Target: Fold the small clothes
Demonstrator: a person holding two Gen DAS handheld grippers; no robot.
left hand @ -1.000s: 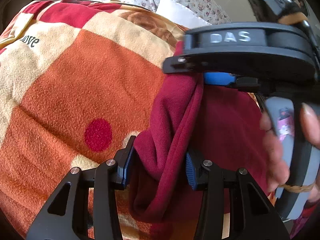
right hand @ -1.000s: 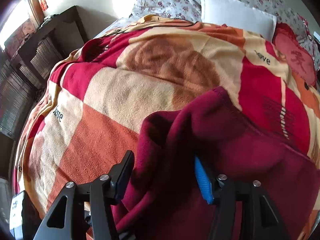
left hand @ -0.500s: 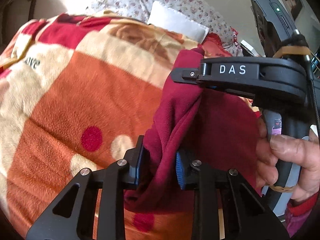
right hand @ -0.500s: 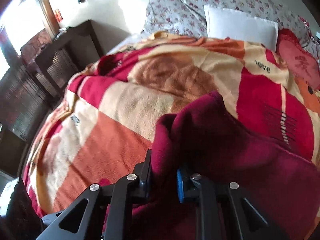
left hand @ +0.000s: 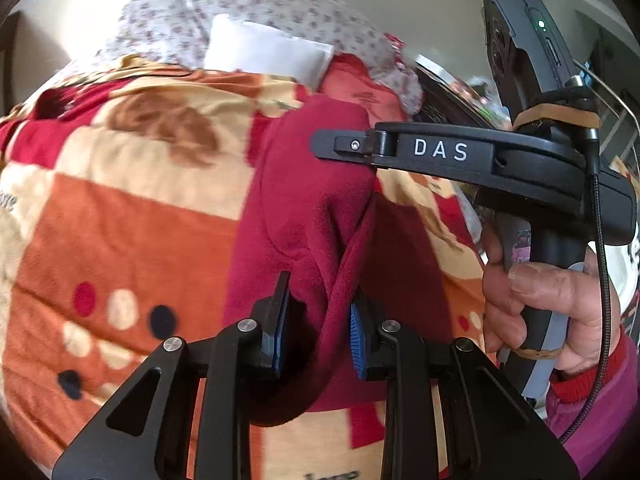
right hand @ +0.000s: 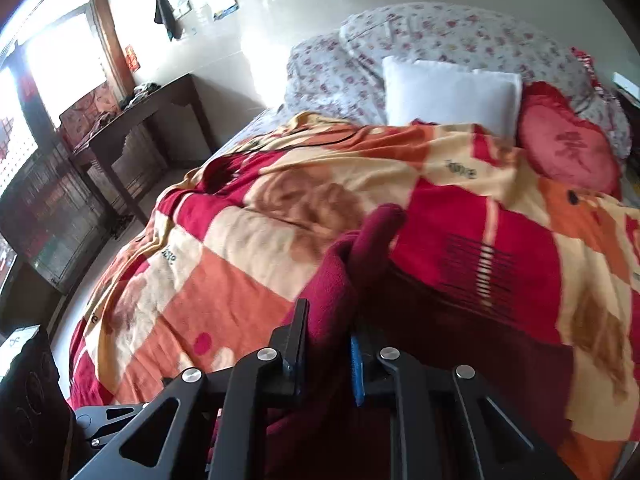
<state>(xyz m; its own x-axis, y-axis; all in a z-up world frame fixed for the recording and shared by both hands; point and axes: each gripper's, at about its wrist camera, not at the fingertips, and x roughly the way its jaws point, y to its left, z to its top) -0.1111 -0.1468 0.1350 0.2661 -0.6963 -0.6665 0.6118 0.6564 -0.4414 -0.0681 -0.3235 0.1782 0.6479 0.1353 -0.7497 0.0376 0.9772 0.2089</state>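
Fleece fabric, a dark red garment (left hand: 316,216), is hanging bunched between both tools above a patterned blanket (left hand: 120,216) covering the bed. At the bottom centre of the left wrist view, the left gripper (left hand: 316,332) is pinching a thick fold of the garment, its blue-padded jaws narrow and pressing the cloth from both sides after just closing in on it. From there the cloth is rising toward the middle of the frame, where the tip of the right gripper (left hand: 344,146), a black body lettered DAS, is reaching in from the right edge and meeting the garment's upper end; how its jaws stand is not showing from this side. A hand (left hand: 548,312) in a red cuff and magenta sleeve is wrapping around that tool's handle at the right edge. In the right wrist view the right gripper (right hand: 326,344) is sitting at the bottom centre, its jaws also narrow and clamping a ridge of the red cloth, having just been closing on it, while the rest of the garment is draping down toward the lower right of the frame. A white pillow (right hand: 452,92) and a red cushion (right hand: 568,148) are lying against flowered bedding (right hand: 440,36) at the upper right, and a dark wooden table (right hand: 132,132) is standing at the left beside the bed.
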